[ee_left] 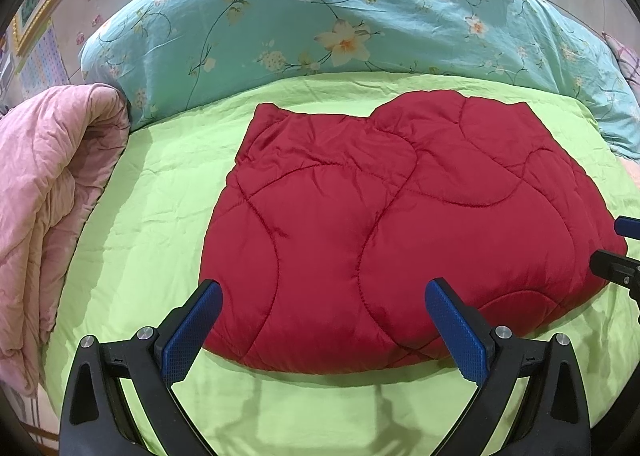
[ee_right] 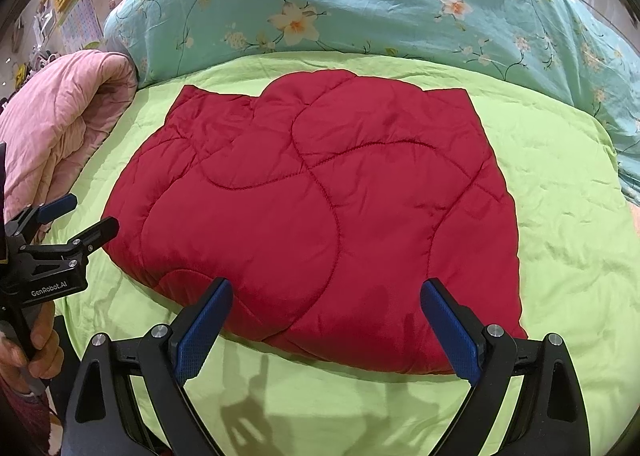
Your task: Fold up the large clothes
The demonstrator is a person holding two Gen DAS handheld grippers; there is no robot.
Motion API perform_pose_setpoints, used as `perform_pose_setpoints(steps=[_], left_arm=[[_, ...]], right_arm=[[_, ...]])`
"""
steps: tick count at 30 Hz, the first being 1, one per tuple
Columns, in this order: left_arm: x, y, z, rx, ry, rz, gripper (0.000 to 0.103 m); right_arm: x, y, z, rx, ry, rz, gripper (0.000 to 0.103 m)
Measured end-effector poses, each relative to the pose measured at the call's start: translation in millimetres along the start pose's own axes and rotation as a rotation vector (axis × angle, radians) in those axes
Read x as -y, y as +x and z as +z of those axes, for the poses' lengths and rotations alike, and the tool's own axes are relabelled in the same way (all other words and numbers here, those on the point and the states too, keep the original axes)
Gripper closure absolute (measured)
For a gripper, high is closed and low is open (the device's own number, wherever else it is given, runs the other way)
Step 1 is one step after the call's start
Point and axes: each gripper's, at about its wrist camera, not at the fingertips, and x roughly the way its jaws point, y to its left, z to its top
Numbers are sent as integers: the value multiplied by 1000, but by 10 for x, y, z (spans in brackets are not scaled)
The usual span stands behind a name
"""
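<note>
Red quilted garment point(ee_left: 384, 216): lies folded into a rough rectangle in the middle of the frame, flat on the lime-green sheet point(ee_left: 160, 196); both cameras look at it from its near edge.
Surroundings: a rolled pink quilt point(ee_left: 48, 184) at the left of the frame, a turquoise floral duvet point(ee_left: 280, 16) across the top, well apart from the garment.
Left gripper point(ee_left: 324, 320): spread wide, holding nothing, poised over the near edge toward the lower left corner.
Right gripper point(ee_right: 326, 320): equally wide and empty, over the near edge toward the lower right corner; a hand point(ee_right: 36, 344) grips the other tool at the left edge of this view.
Handling: it looks padded, soft and light, with a shiny shell likely to slip; layers may slide apart when lifted.
Where to grip: probably the two near corners, pinching through every layer at a stitched seam, where the filling is thinner.
Progress: seems nearly folded; perhaps one more fold remains.
</note>
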Motion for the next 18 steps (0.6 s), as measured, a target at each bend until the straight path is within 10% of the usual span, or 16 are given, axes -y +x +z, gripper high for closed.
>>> perform_pose_setpoints(steps=[18], left_arm=[[-3,-11,10,3,2,-3,1]], right_arm=[[15,-29,47,4,-7,-4,7]])
